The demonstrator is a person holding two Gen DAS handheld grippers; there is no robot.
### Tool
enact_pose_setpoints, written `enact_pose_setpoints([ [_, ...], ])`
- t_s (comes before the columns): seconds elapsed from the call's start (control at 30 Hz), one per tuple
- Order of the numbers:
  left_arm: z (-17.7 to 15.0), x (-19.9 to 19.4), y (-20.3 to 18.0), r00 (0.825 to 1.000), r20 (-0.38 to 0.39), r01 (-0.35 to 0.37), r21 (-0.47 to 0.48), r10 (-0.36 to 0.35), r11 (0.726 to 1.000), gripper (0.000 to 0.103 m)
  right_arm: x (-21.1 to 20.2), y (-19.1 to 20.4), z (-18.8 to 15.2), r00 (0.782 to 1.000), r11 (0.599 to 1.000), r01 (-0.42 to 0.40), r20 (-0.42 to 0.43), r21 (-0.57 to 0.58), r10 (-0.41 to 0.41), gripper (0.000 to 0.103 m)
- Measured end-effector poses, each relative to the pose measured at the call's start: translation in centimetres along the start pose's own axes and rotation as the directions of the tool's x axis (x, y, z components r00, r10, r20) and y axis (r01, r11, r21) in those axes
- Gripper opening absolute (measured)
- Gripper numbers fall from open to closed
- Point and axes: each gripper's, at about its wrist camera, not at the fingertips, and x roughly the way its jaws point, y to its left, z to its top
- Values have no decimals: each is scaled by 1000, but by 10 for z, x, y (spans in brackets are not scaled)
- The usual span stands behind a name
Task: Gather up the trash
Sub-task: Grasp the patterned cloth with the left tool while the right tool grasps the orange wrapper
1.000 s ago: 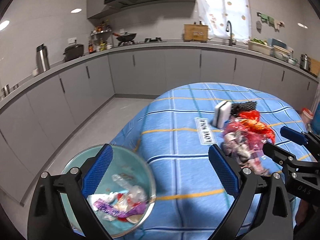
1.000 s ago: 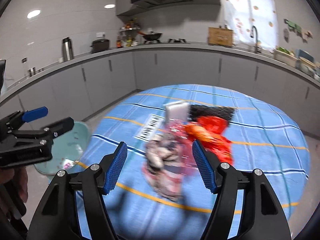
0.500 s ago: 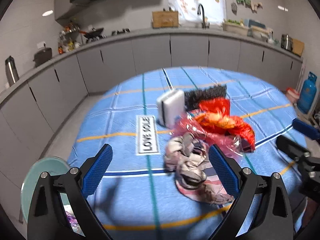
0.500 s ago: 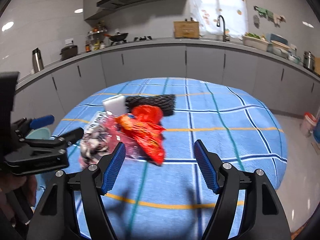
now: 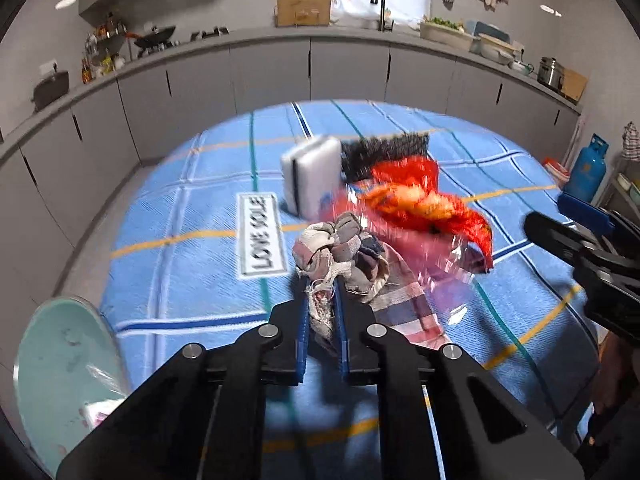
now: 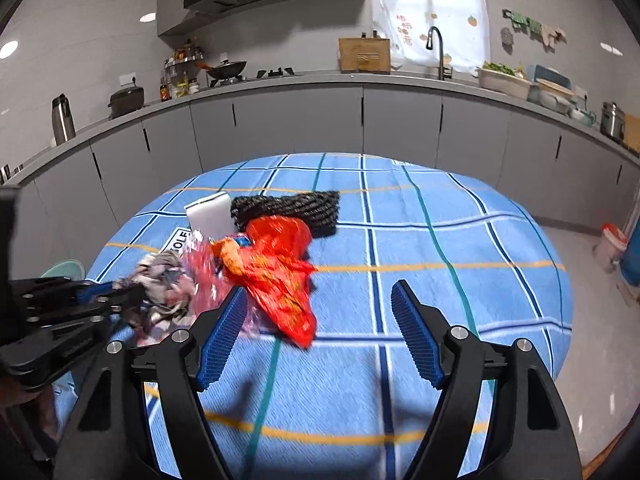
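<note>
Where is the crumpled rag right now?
Centre of the left wrist view: crumpled rag on the blue tablecloth, pinched by the left gripper, beside the red wrapper.

**Black tools with blue ribbed pads**

The left black plastic two-finger tool [image 5: 321, 312] has angular matte arms, round silver screw heads at the joints, and thin blue pads lining its fingers. The right black plastic two-finger tool [image 6: 320, 336] has the same build, with blue ribbed pads [image 6: 414, 334] and silver screws on each arm.

Frayed checked cloth rag [image 5: 360, 264]; glossy crinkled red plastic wrapper [image 6: 280, 272]; woven blue tablecloth [image 6: 420, 248]; ribbed claw pads [image 6: 416, 336].
</note>
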Motion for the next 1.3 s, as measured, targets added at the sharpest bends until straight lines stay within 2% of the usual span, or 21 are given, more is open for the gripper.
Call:
enact_pose_setpoints([
  [0.17,4,-24,14,998,45,-35,-1,35,999,11,17,20,15,1000,998,-11,-11,-58,11,72],
  [0.3,2,-28,25,998,45,-41,-18,42,999,11,43,33,21,997,994,-22,-81,-108,13,69],
  [0.4,0,-32,31,998,52,-44,-36,46,998,11,59,36,18,991,992,-36,-133,-124,20,57],
  [0.43,0,-32,33,997,54,-44,-40,46,998,11,63,36,17,988,992,-42,-155,-122,22,40],
  [0.57,-1,-41,38,996,71,-42,-61,47,997,11,60,33,16,985,991,-80,-163,-105,63,23],
  [0.63,0,-47,38,995,85,-40,-64,45,997,11,53,32,15,985,991,-92,-152,-96,77,20],
  [0.97,3,-92,38,983,174,-47,-71,59,996,11,-6,27,20,992,991,-128,-27,-51,126,18],
  [1.3,0,-131,46,966,233,-96,-87,114,992,11,-50,42,25,983,983,-175,49,-52,178,18],
])
